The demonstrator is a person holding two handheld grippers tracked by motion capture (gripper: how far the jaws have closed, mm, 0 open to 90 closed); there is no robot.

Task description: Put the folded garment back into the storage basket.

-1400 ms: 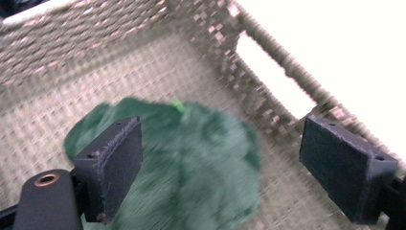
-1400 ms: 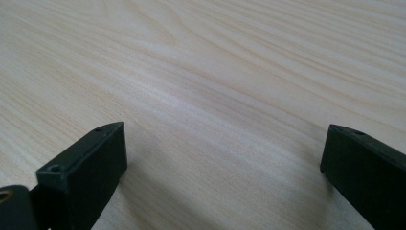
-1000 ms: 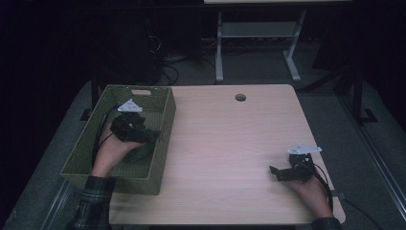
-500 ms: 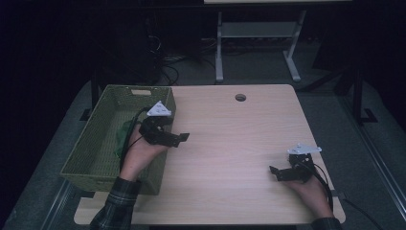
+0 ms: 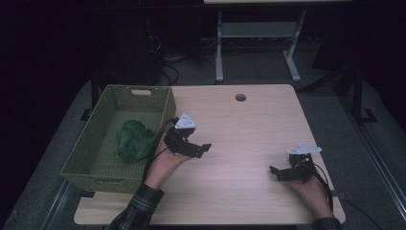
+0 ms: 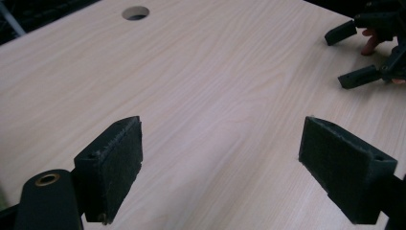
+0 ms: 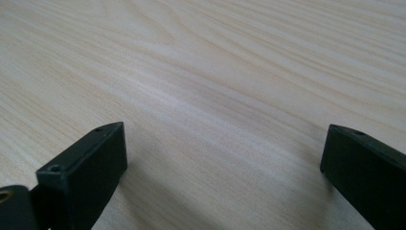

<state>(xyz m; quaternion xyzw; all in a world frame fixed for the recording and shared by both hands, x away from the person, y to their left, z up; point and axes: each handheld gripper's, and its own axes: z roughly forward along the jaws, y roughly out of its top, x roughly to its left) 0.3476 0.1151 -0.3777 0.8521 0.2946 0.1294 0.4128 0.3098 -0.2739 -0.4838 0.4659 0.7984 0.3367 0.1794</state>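
1. Wood-grain table [image 5: 239, 139] carries a woven green basket [image 5: 95, 139] at its left edge; a crumpled green cloth [image 5: 131, 140] lies inside the basket, on its floor near the right wall.
2. Left gripper [image 5: 194, 148] is held over the bare table just right of the basket's right wall, with its fingers spread wide and nothing between them. The cloth is just beside it, with the basket wall between the two.
3. Right gripper [image 5: 285, 172] sits low near the table's front right corner, well apart from the basket, its fingers also spread wide and empty.
4. A round hole [image 5: 240, 97] is cut in the table near its far edge, and nothing stands between the two grippers on the tabletop.
5. Behind the table, the high view takes in a white metal stand [image 5: 258, 43] and loose cables on a dark floor.
6. The left gripper view looks across plain wood between its two black fingers [image 6: 112, 165], with the hole [image 6: 135, 12] at the top and the right gripper [image 6: 356, 55] at the upper right corner.
7. The right gripper view gives a close look at the wood grain between its own spread fingers [image 7: 91, 167], low over the surface; whether they touch it I cannot tell.
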